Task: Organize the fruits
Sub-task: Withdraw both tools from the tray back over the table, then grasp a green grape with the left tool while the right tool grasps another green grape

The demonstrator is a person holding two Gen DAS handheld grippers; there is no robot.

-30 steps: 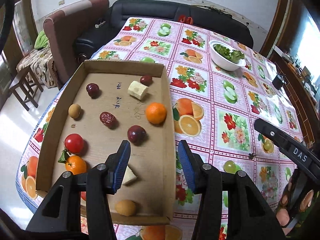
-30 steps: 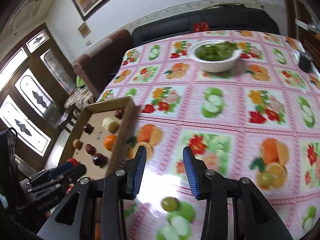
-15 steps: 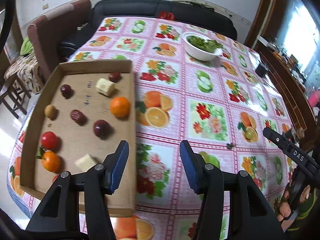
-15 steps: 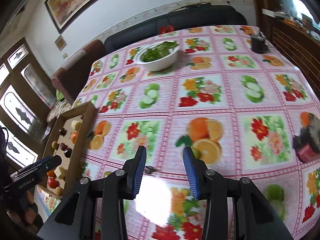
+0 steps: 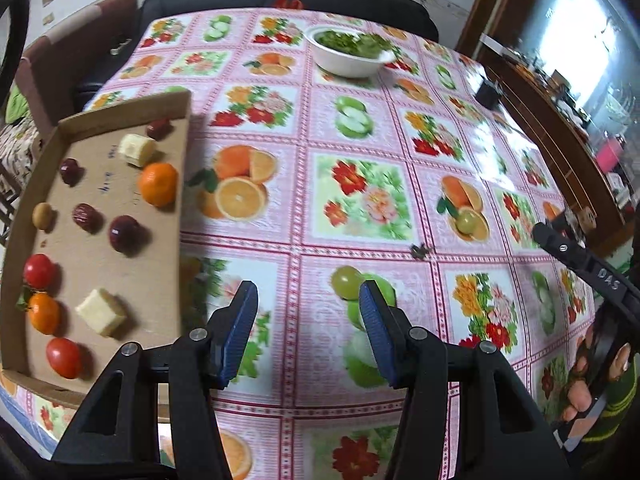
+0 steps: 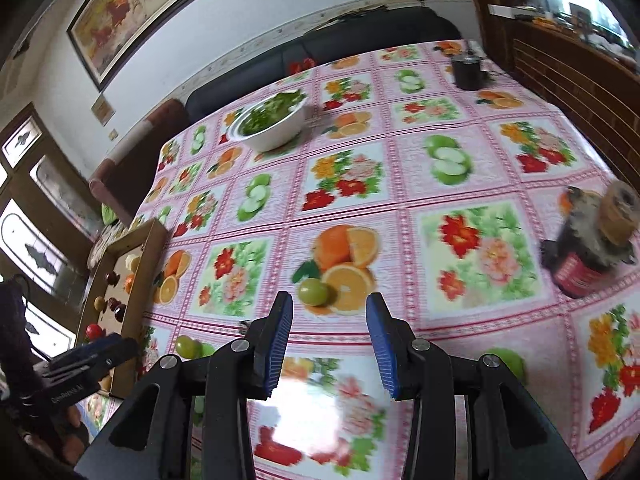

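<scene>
Along the table's left edge the cardboard tray (image 5: 176, 240) is holding the fruits: an orange (image 5: 158, 183), a dark plum (image 5: 125, 233), a tomato (image 5: 39, 271). On the cloth, two green grapes (image 5: 346, 281) (image 6: 315, 291) are lying loose; only the right wrist view is showing both. Left gripper (image 5: 308, 332) and right gripper (image 6: 328, 344) are hovering spread, empty. A jar (image 6: 588, 256) is showing in the right view alone.
</scene>
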